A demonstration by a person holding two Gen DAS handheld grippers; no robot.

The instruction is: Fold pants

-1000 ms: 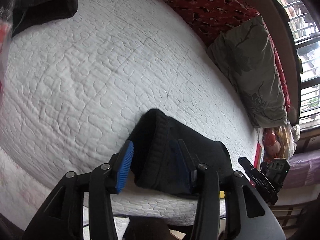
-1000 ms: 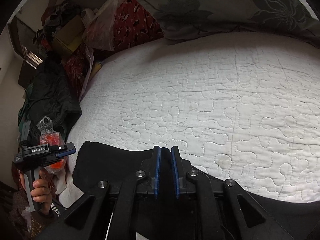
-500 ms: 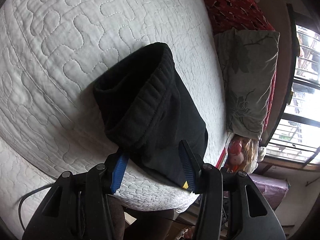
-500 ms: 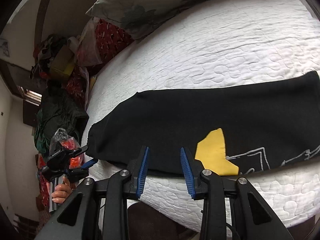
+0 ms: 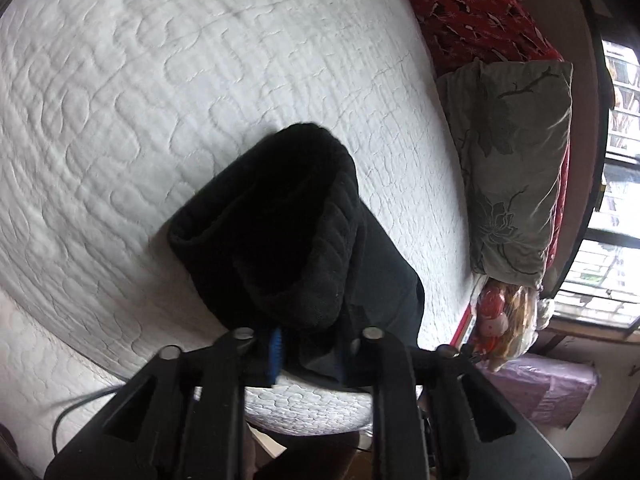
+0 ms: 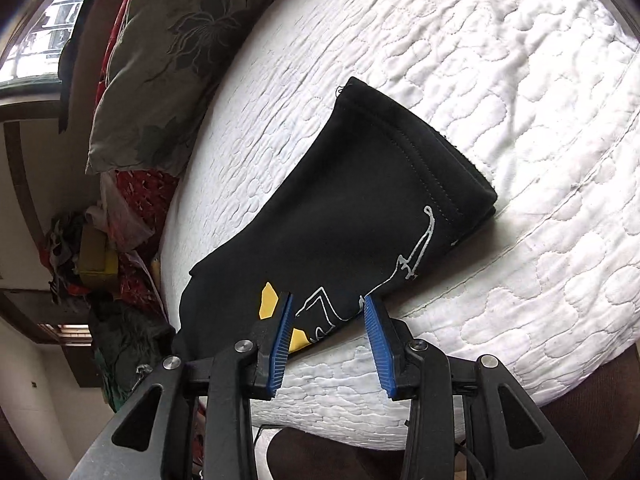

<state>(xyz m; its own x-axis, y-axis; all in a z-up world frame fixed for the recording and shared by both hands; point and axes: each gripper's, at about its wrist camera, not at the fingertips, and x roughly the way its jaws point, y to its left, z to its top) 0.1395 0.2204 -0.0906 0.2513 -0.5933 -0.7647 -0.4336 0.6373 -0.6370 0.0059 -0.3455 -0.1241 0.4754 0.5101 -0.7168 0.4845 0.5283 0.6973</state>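
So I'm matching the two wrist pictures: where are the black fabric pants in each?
Left wrist: black fabric pants, lower centre, waistband end, pinched in the left gripper.
Right wrist: centre, leg hems upper right, open right gripper at their near edge.
Shared landmark: grey floral pillow.

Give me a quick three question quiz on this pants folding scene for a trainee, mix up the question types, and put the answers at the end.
1. True or false: the left gripper is shut on the waistband end of the pants.
2. Multiple choice: what lies between the right gripper's open fingers? A) the pillow B) the printed edge of the pants C) nothing but quilt
3. Fill in: the patch beside the white line print on the pants is coloured ____.

Key: 1 true; 2 B; 3 yellow.
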